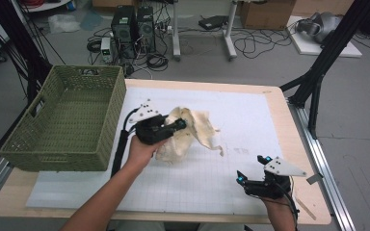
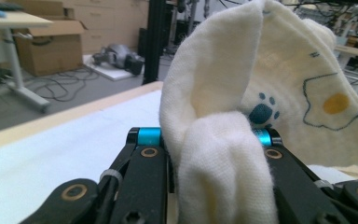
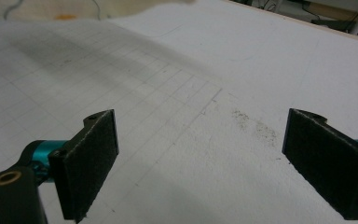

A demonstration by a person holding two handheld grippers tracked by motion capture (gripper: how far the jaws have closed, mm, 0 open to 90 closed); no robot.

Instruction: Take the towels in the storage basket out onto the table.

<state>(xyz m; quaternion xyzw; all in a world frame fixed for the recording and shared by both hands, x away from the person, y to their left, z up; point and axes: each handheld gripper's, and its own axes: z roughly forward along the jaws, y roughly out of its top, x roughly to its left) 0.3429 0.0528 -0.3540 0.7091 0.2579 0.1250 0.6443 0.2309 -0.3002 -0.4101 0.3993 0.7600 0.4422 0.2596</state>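
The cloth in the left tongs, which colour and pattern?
Cream cloth with dark teal paw print; clearest in left gripper view.

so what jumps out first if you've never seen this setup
The cream cloth bunched mid-table, pinched in the left gripper, its paw print and yellow spot clear in the left gripper view. Then the big green woven basket at the table's left edge. The right gripper rests near the front right corner, jaws wide apart over bare white mat.

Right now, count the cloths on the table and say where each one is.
1. The cream cloth is bunched mid-table right of the green basket, pinched in the left gripper. Its folds could hide another piece.
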